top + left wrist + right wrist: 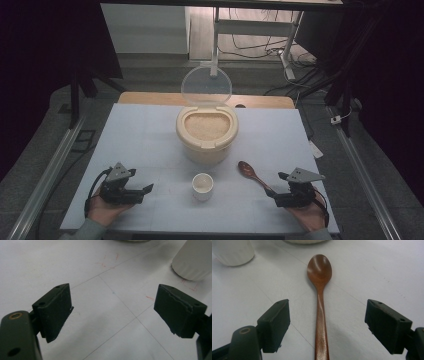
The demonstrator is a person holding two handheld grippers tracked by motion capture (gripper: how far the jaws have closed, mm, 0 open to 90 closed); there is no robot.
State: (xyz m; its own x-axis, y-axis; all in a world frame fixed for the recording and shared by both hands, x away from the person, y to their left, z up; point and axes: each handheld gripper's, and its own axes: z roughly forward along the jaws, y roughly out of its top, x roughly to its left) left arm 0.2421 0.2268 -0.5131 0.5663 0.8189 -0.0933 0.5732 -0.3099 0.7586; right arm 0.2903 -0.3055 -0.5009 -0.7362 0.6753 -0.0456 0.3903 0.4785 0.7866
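Currently the right gripper (276,196) sits near the right near corner of the white surface (140,135), jaws spread wide and holding nothing. Wooden spoon (320,297) lies flat on the surface, handle running between the two jaws roughly on the centreline, not touching either pad; bowl end points away from the gripper, toward the rice container (207,132). In the high view the spoon (252,175) lies diagonally, bowl far-left, handle end near-right at the jaw tips. Left gripper (145,191) rests at the near left, jaws also wide with only bare surface between them. Small white cup (202,186) stands between the two grippers, just near of the container, well apart from both; its ribbed side shows at the far right in the left gripper view (195,261). Container lid (206,86) stands flipped open on the far side, rice visible inside.
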